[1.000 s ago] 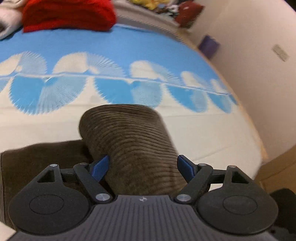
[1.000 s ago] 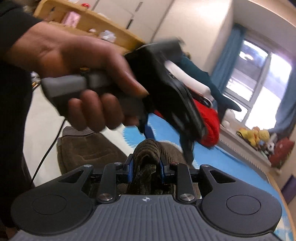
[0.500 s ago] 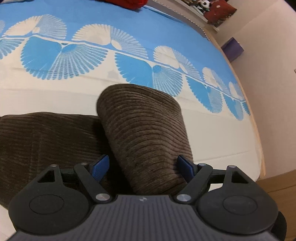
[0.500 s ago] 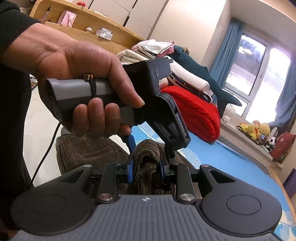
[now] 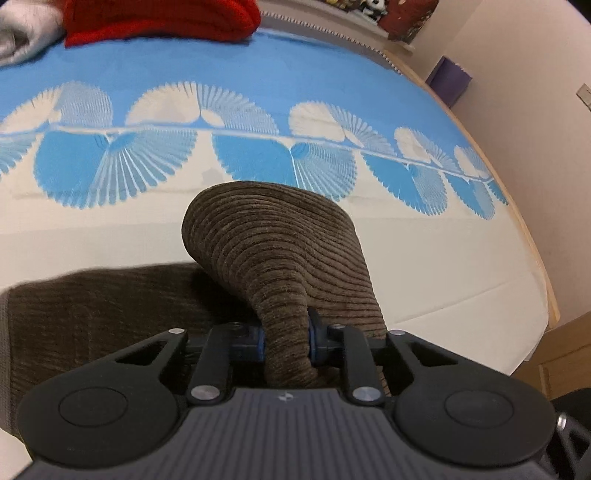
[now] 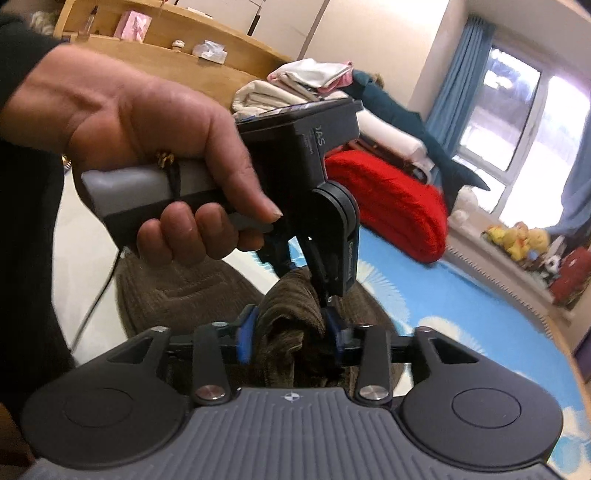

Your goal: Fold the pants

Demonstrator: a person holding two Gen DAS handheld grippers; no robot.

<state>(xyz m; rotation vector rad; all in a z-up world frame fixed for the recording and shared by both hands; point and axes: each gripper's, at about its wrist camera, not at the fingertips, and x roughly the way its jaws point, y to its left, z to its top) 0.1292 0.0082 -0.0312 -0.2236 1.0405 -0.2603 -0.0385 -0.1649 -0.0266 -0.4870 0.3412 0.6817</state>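
Observation:
Brown corduroy pants (image 5: 280,251) lie on a bed with a blue and white fan-pattern cover (image 5: 258,92). My left gripper (image 5: 286,338) is shut on a bunched fold of the pants, which rises as a hump ahead of it; more of the pants lies flat to the left (image 5: 92,314). My right gripper (image 6: 290,338) is shut on another bunch of the pants (image 6: 291,314). In the right wrist view the person's hand (image 6: 147,147) holds the left gripper's body (image 6: 317,166) just beyond my right fingers.
A red knitted item (image 5: 159,16) and white laundry (image 5: 22,29) lie at the bed's far end. The bed's wooden edge (image 5: 532,258) and a wall run along the right. A purple box (image 5: 448,79), stuffed toys (image 6: 517,236), a window and wooden shelves (image 6: 166,44) stand beyond.
My left gripper has closed from wide open onto the pants fold. The right gripper stays shut on the pants. The left hand has shifted slightly.

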